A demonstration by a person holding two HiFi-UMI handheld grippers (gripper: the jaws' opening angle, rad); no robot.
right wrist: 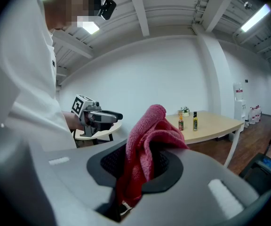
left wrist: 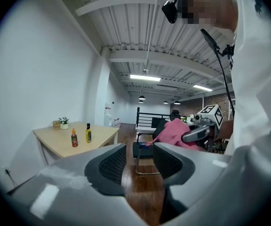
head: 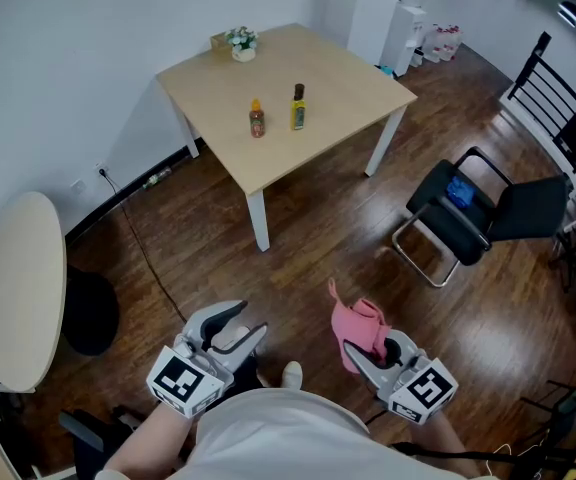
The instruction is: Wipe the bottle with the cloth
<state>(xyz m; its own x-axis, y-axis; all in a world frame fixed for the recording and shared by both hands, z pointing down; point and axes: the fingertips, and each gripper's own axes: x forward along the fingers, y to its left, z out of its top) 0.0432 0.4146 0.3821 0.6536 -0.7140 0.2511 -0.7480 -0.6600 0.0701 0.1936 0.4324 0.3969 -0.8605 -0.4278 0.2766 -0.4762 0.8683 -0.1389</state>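
Two bottles: a red bottle (head: 256,120) and a yellow bottle (head: 297,108) stood upright near the middle of the table (head: 348,88), side by side but apart. Which one the task meant could not be told.
Left gripper (left wrist: 139,163): jaws stood apart with nothing between them, well short of the table.
Right gripper (head: 378,354): clamped on the pink cloth (right wrist: 147,135), which bunched up out of the jaws, also well short of the table.
Step in hand: judged to be the approach. The cloth was in hand and neither bottle was touched.
Next move: it probably called for closing in on the table, steadying one bottle with the left gripper, then rubbing the cloth along its side. An unheld narrow bottle would likely tip.
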